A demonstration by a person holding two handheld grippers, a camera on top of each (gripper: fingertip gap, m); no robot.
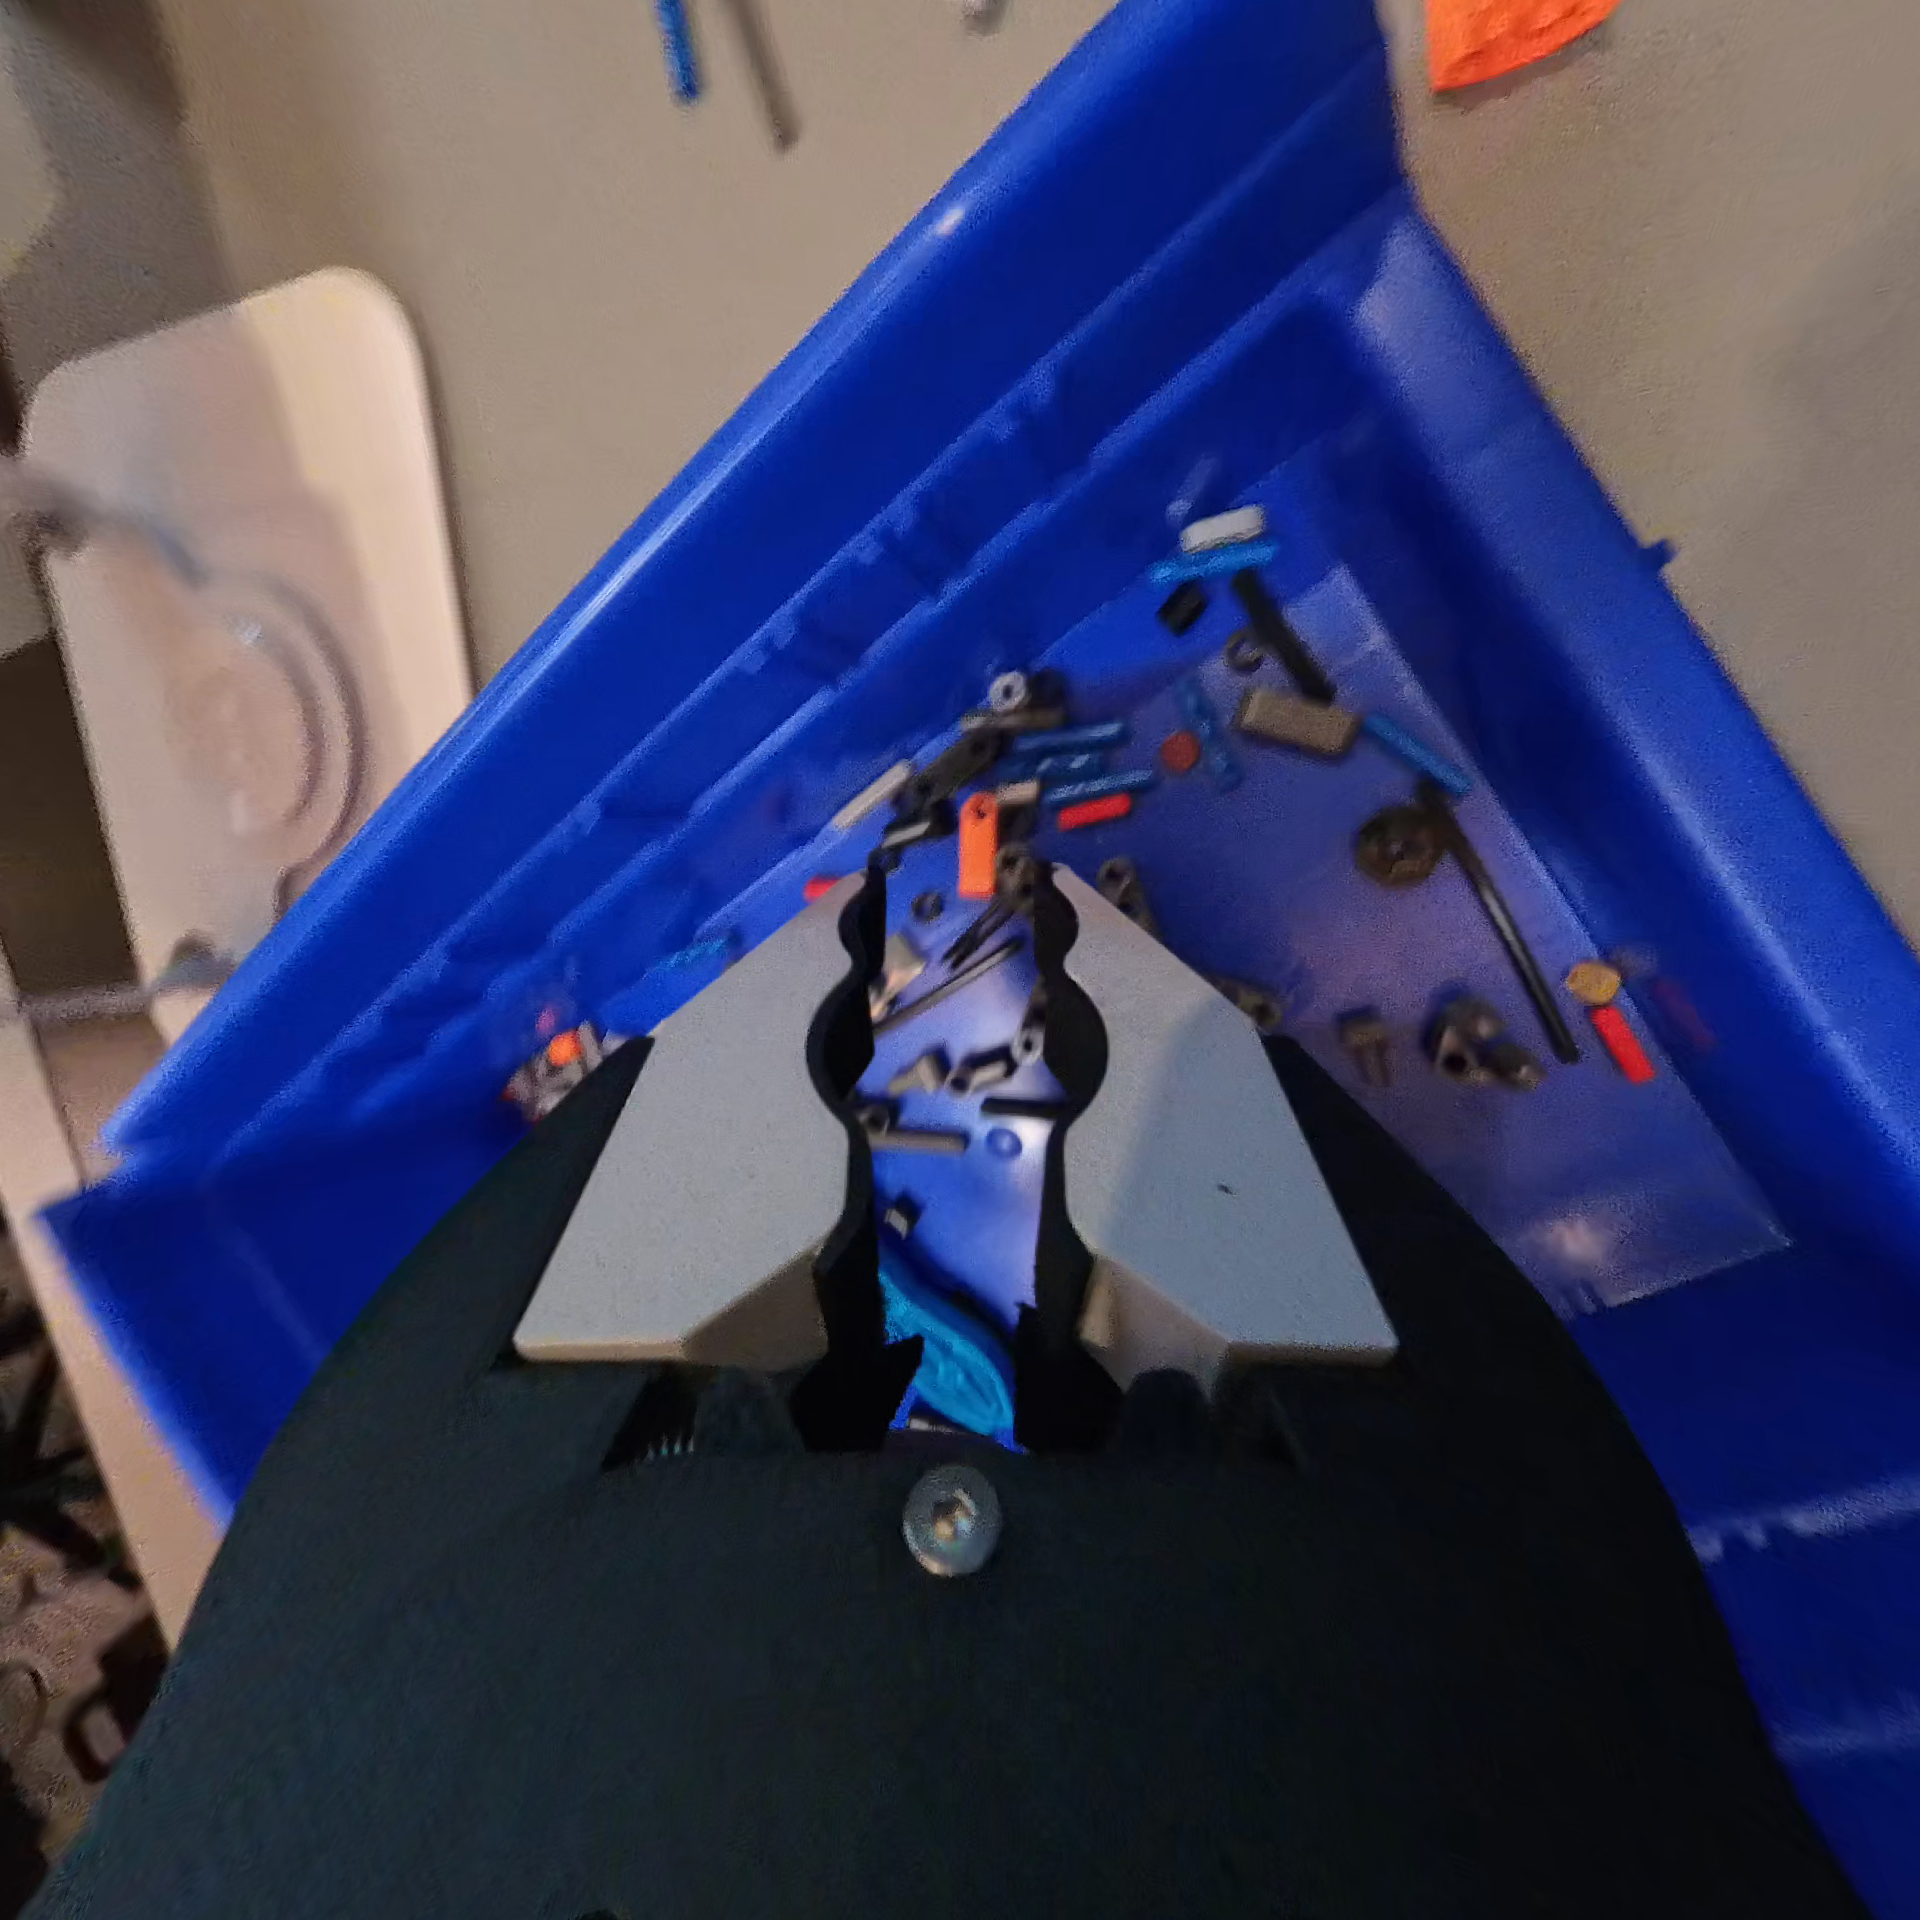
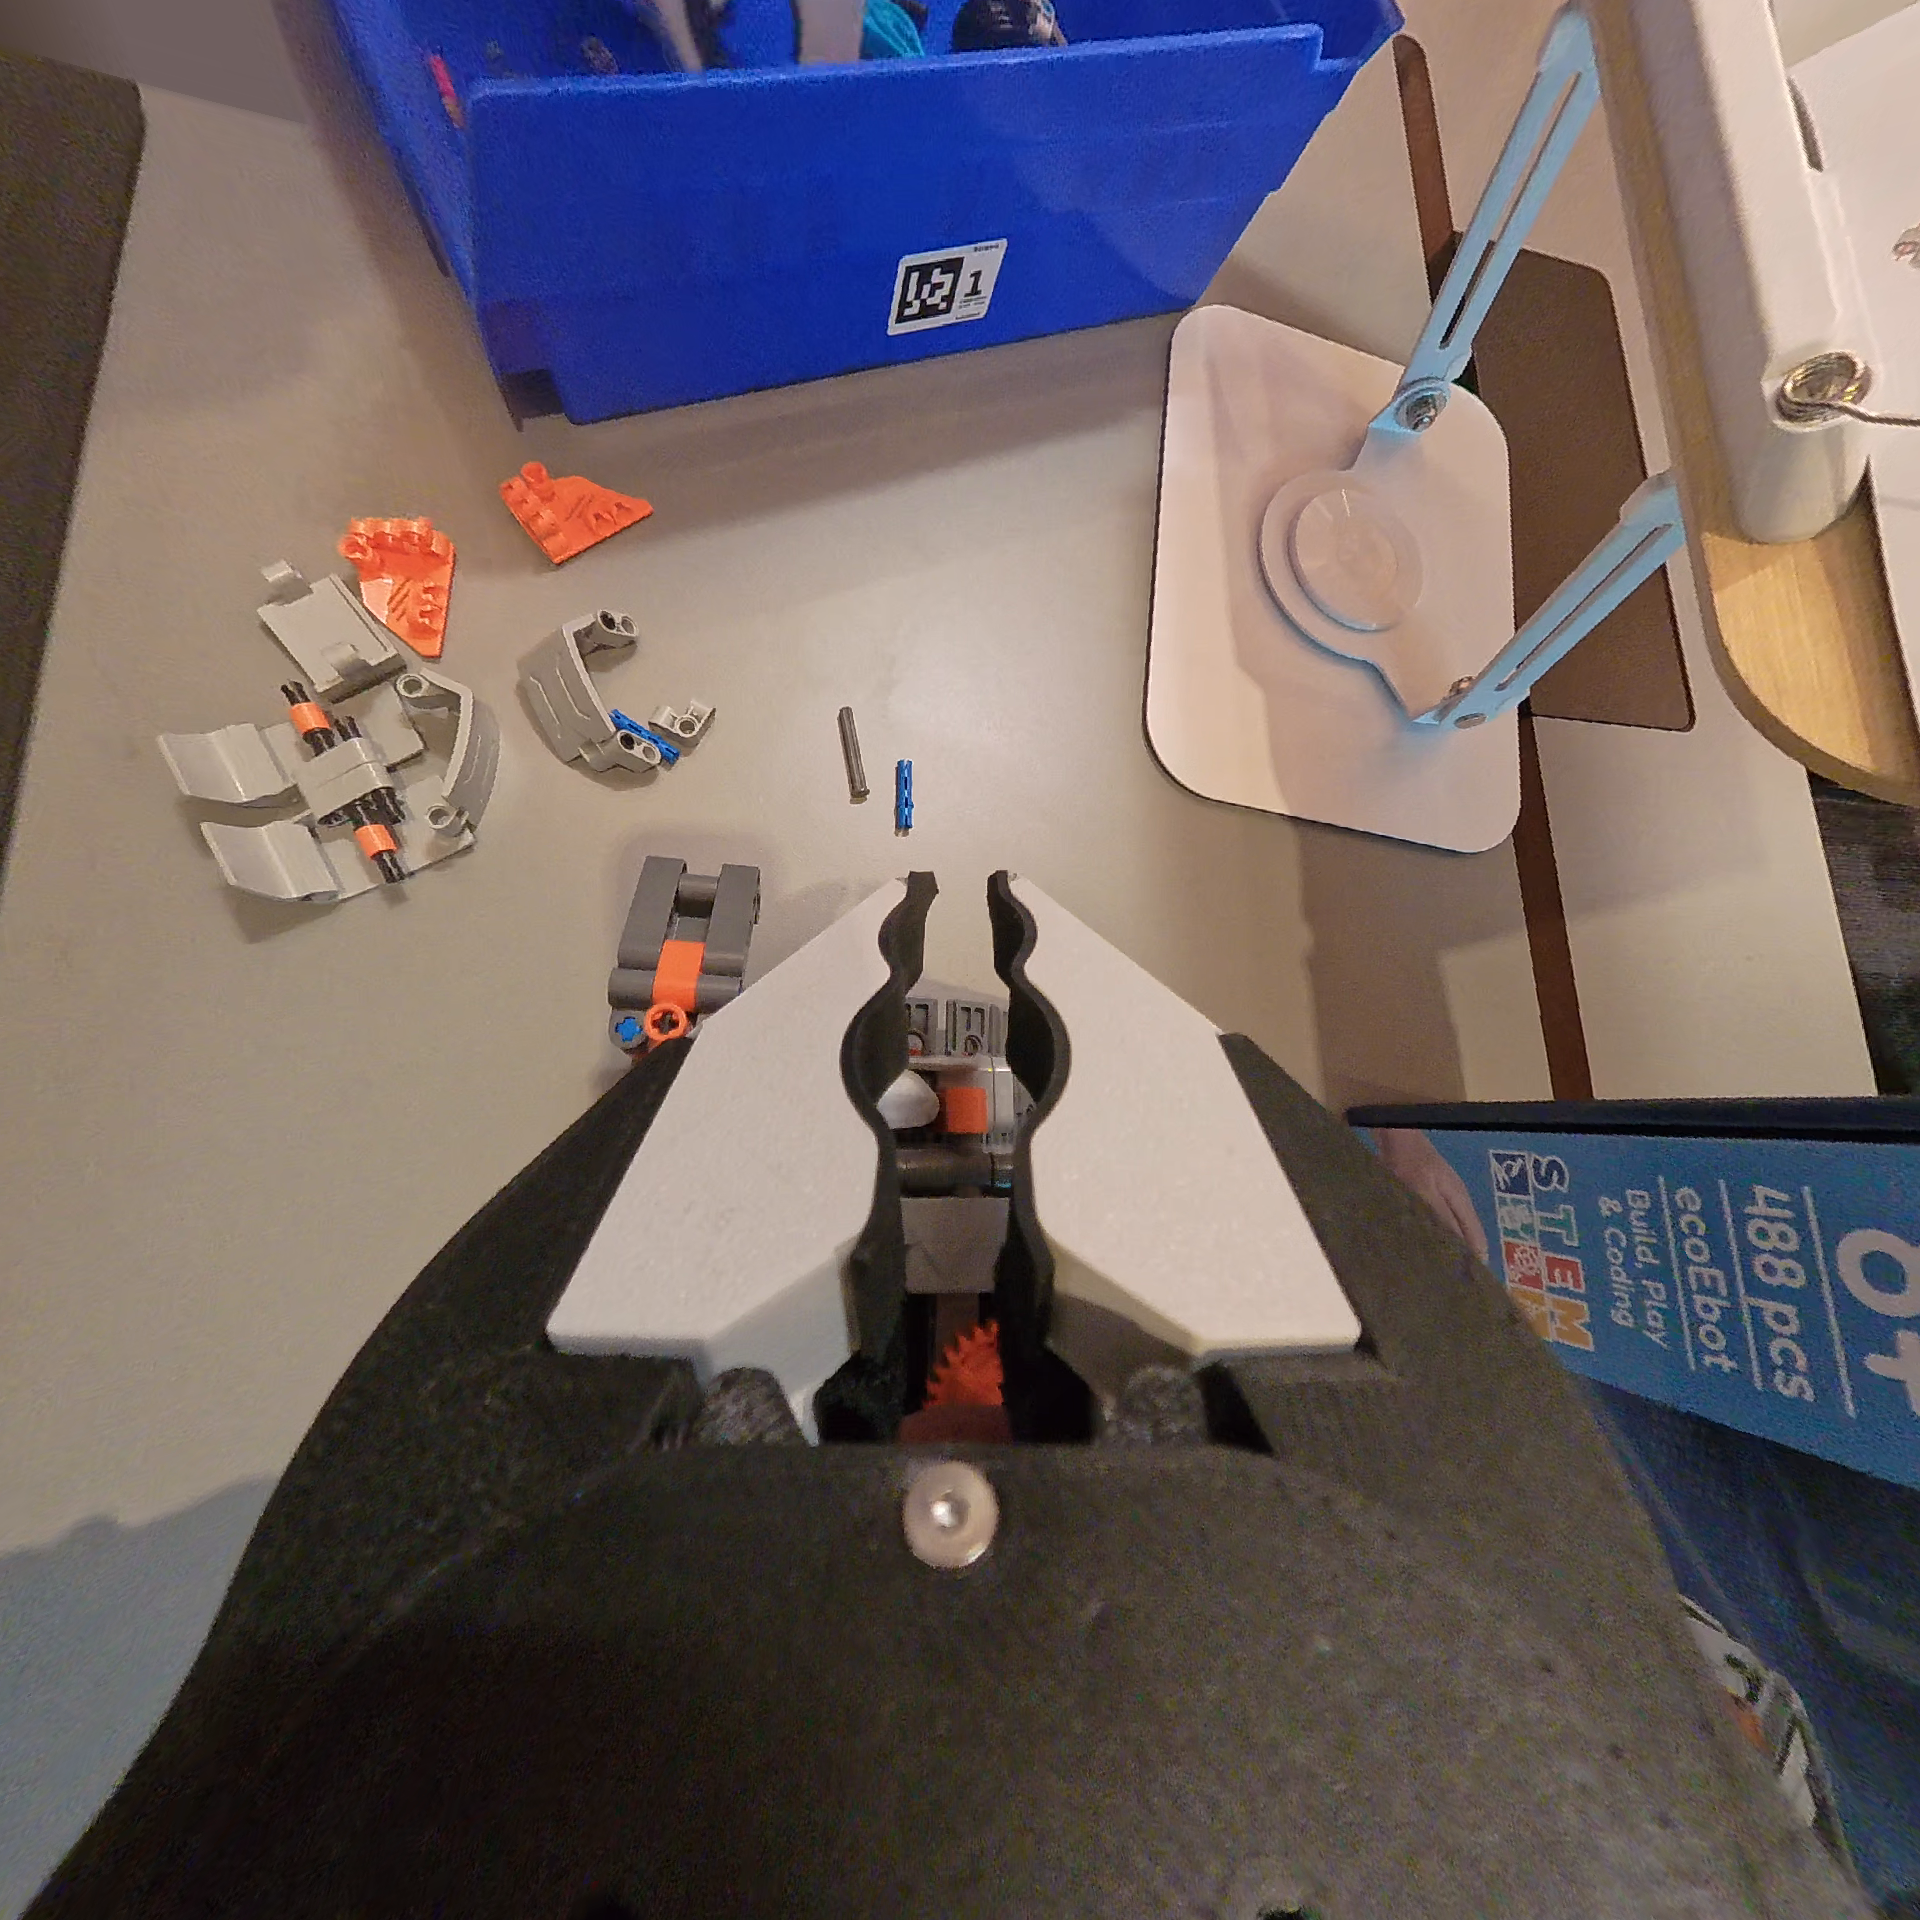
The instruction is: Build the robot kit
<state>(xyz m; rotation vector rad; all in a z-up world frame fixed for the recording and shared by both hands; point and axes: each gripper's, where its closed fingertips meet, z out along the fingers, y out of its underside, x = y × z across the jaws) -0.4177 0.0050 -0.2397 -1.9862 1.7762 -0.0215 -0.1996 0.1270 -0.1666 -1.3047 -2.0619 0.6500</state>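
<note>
My left gripper (image 1: 961, 883) is open and empty, low inside a blue bin (image 1: 1039, 416), over a scatter of small black, grey, blue and red building pieces. An orange piece (image 1: 977, 842) lies just beyond its fingertips. My right gripper (image 2: 961, 883) is over the table, with its jaws narrowly apart and closed on a grey and orange brick assembly (image 2: 686, 945). That assembly fills the gap between the pads and sticks out to the left under the left finger. A grey axle (image 2: 854, 753) and a blue pin (image 2: 905, 795) lie just ahead of the right fingertips.
The blue bin (image 2: 831, 208) stands at the far side of the table. Loose grey panels (image 2: 343, 769) and orange panels (image 2: 577, 509) lie to the left. A white lamp base (image 2: 1340, 582) sits to the right, and a blue printed box (image 2: 1714, 1299) at the near right. Some 25 cm of space lies between my two pairs of fingers. The orange piece (image 1: 977, 842) is about 4 cm from my left fingertips and 25 cm from my right. Between my right fingertips and the blue pin (image 2: 905, 795) there is roughly 12 cm. Between my right fingertips and the grey axle (image 2: 854, 753) there is roughly 15 cm. Look for it in the left wrist view (image 1: 750, 68) too.
</note>
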